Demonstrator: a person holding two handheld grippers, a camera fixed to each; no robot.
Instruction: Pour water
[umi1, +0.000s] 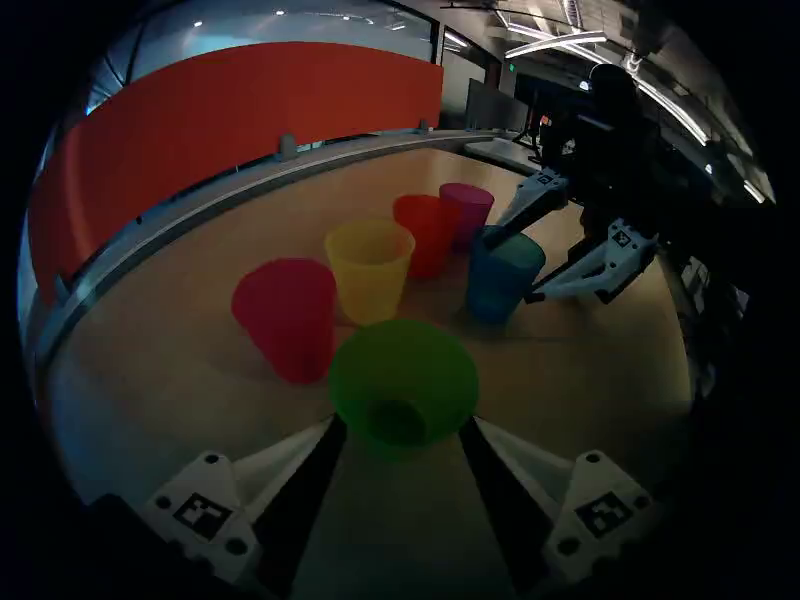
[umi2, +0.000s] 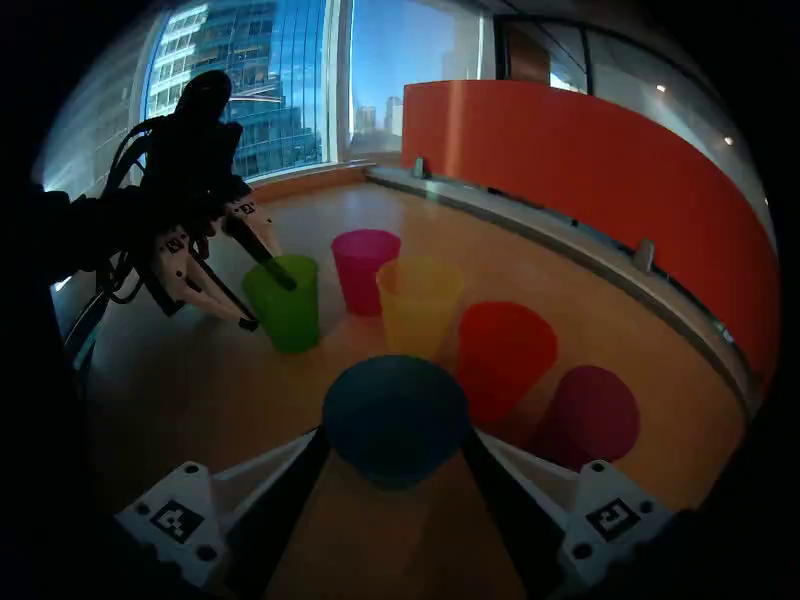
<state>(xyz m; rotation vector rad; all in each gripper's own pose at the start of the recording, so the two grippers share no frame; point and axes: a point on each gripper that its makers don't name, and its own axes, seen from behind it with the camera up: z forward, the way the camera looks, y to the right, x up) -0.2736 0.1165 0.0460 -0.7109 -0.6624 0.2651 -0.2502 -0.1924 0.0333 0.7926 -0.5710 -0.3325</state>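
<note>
A green cup (umi1: 403, 385) stands on the wooden table (umi1: 600, 370) with my left gripper (umi1: 403, 425) shut on it, a finger against each side. Across the table, my right gripper (umi1: 510, 268) holds a blue cup (umi1: 503, 275). In the right gripper view the blue cup (umi2: 395, 412) sits between my right gripper's (umi2: 395, 437) fingers, which press on its sides. Farther off, the left gripper (umi2: 272, 304) clasps the green cup (umi2: 285, 300). Both cups stand upright. I cannot see any water in them.
Between the two held cups stand several others: crimson (umi1: 288, 315), yellow (umi1: 370, 268), orange-red (umi1: 425, 232) and magenta (umi1: 466, 212). An orange partition (umi1: 250, 110) runs along the table's far edge. Large windows (umi2: 250, 90) lie behind the left hand's dark sleeve (umi2: 90, 230).
</note>
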